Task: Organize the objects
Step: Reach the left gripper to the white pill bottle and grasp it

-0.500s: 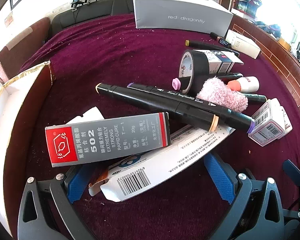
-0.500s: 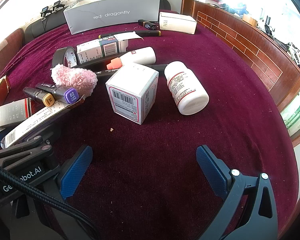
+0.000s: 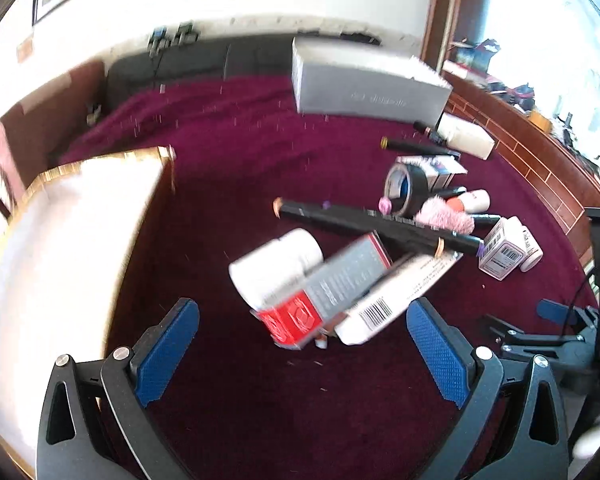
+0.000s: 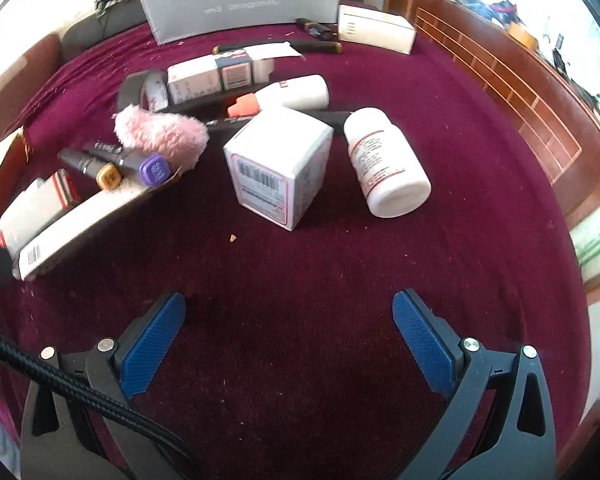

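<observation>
Left tongs [image 3: 300,334] pulled back; glue box [image 3: 328,286] tilted (blurred).

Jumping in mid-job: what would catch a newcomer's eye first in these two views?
The heap of clutter on the maroon cloth: a white barcoded box with a white pill bottle lying on its side to its right, and a fluffy pink pad to its left. In the left view, the red-and-grey glue box lies between the fingers of the open left gripper.
</observation>
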Tool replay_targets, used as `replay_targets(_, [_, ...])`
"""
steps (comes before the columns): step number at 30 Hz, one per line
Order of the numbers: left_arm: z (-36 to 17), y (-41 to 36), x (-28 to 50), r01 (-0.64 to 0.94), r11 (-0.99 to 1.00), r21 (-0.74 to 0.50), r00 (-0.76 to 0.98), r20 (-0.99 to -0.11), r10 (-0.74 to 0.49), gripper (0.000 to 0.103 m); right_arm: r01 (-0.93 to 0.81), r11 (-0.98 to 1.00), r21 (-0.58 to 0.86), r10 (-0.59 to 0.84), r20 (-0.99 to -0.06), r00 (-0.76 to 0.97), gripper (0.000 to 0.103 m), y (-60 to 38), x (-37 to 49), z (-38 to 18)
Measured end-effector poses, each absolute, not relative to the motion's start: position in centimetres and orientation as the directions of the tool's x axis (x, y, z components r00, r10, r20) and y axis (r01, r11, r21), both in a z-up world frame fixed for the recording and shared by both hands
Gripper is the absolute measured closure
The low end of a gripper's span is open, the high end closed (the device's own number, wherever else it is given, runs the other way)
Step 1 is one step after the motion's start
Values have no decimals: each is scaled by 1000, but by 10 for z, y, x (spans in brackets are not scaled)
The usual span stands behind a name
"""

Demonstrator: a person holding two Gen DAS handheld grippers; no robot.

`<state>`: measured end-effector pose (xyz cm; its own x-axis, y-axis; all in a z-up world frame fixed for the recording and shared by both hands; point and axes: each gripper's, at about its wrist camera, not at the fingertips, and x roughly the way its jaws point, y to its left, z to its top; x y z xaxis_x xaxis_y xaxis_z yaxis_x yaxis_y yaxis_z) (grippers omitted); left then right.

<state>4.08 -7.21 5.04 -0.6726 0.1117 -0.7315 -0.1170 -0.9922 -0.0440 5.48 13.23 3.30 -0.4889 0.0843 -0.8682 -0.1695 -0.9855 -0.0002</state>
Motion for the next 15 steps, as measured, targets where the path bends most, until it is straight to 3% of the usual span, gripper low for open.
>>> replay_targets(5, [56, -83, 37, -158, -986, 46, -728, -680, 85, 2, -174, -985, 5, 89, -846, -526, 0, 132, 63, 32])
replay_targets(15, [40, -61, 17, -252, -966, 55, -681, -719, 137, 5, -174, -985, 2, 91, -845, -526, 0, 130, 64, 30])
